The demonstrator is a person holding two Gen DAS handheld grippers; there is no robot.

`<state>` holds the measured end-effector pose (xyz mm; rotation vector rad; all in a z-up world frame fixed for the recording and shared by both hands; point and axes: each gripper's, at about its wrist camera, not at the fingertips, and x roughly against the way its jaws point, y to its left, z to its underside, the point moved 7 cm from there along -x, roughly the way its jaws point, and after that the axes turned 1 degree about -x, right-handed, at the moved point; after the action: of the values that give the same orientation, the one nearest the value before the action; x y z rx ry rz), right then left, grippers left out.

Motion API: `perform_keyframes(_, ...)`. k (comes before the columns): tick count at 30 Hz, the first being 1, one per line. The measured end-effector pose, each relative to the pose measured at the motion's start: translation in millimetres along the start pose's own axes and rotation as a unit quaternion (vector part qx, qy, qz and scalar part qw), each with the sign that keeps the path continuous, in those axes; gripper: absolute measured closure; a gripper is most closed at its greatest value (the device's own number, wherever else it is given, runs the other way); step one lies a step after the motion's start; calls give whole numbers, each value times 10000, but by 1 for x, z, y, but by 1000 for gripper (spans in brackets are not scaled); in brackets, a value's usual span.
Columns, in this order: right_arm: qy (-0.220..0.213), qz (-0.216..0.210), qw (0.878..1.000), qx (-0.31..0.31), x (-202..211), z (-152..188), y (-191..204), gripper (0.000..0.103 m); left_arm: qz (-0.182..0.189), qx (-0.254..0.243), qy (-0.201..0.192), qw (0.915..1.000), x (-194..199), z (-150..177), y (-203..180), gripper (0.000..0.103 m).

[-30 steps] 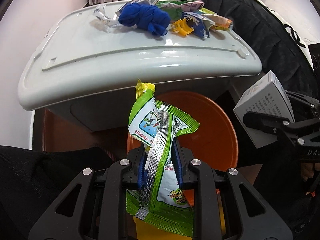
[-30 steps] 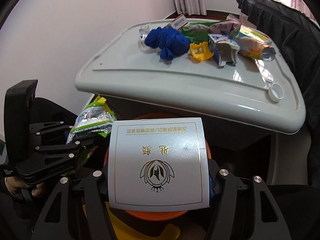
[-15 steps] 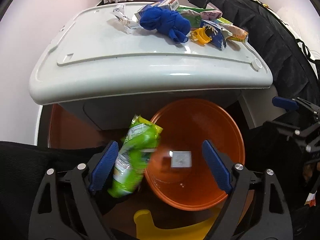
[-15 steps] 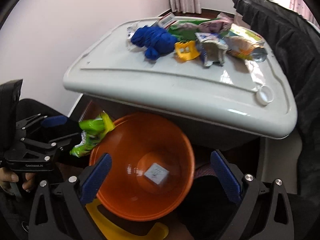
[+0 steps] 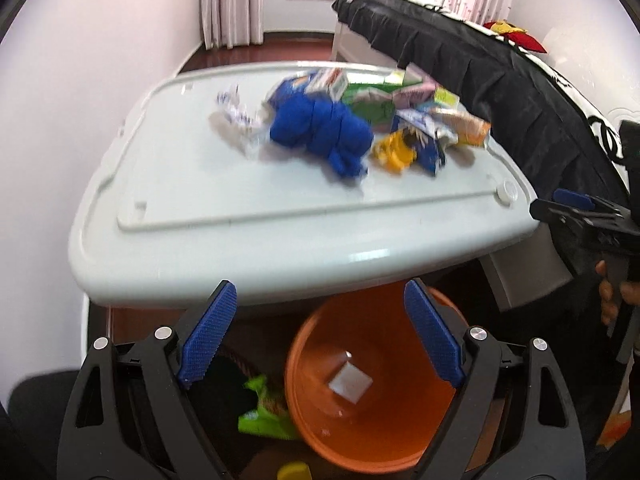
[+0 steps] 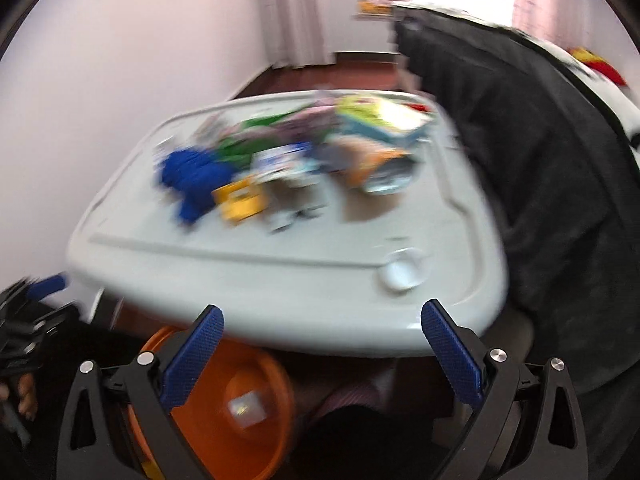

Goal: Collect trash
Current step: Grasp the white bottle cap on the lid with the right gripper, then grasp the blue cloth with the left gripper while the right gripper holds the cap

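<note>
Lying on the grey tray table [image 5: 248, 204], heaped toward its far side: a pile of trash, with a bunched blue cloth [image 5: 320, 130], a crumpled clear wrapper [image 5: 238, 120] just left of it, a small yellow piece [image 5: 394, 152] to its right, and green, pink and orange packets [image 5: 384, 100] crowded behind. Set below the table's near edge, an orange bin [image 5: 372, 420], holding a small white box [image 5: 350, 380] on its bottom. Dropped outside the bin, against its left wall, a green snack packet [image 5: 266, 414]. Held above the bin, the left gripper [image 5: 322, 340], jaws spread wide and gripping nothing, blue pads to either side of the bin's mouth. Seen at the right edge of the left wrist view, the right gripper [image 5: 576, 210], also released, with part of a hand behind it. Blurred by motion in the right wrist view: the same pile and table [image 6: 240, 276], the right gripper [image 6: 324, 356] parted and empty over the table's near edge, the bin [image 6: 224, 420] low at left, the left gripper's blue tip at the far left. Draped along the right side, a black cloth [image 5: 500, 76]; behind, curtains [image 5: 230, 0] and dark red floor.
</note>
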<state>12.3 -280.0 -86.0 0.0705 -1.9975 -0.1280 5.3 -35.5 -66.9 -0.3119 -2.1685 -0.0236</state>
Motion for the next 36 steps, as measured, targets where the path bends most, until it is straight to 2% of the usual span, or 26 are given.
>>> perform_keyframes(4,111,117,9987,-474,-25,-14,-33,8,97,115,-89,9998,-1,-12,0,19)
perform_keyframes(11,334,431,9981,-295,-60,-18,-40,22,57,89,-27,9999,-8,-10,3,19)
perform_keyframes(14,424,570,9971,-270,-70,-16,-43,32,59,104,4,9999,-11,-9,4,19)
perform_keyframes(16,500,586,9966,-301,-77,-14,-46,45,48,84,8,10000,-12,-9,4,19)
perform_keyframes(17,544,557,9964,-334,-79,-13,-46,46,47,73,9,10000,-12,-9,4,19)
perform_keyframes(18,483,507,9969,-367,-78,-13,-47,50,55,67,15,10000,-12,-9,3,19)
perform_keyframes(19,474,451,9972,-366,-78,-13,-45,60,76,57,25,10000,-13,-9,2,19)
perform_keyframes(20,446,378,9976,-365,-77,-13,-44,62,93,37,41,9999,-14,-9,1,19)
perform_keyframes(21,418,420,9976,-359,-75,-13,-44,69,98,17,54,9999,-15,-9,0,19)
perform_keyframes(24,386,291,9974,-539,-73,-13,-48,71,152,-36,75,9998,-19,-15,-6,19)
perform_keyframes(28,254,183,9977,-601,-65,-13,-46,71,175,30,0,9998,-27,-42,-8,19)
perform_keyframes(33,-83,-39,9987,-498,-52,-20,-35,71,182,553,-82,9983,-46,-87,-4,19)
perform_keyframes(36,-126,-71,9986,-503,-50,-21,-35,71,91,870,-112,9961,-61,-114,-4,19)
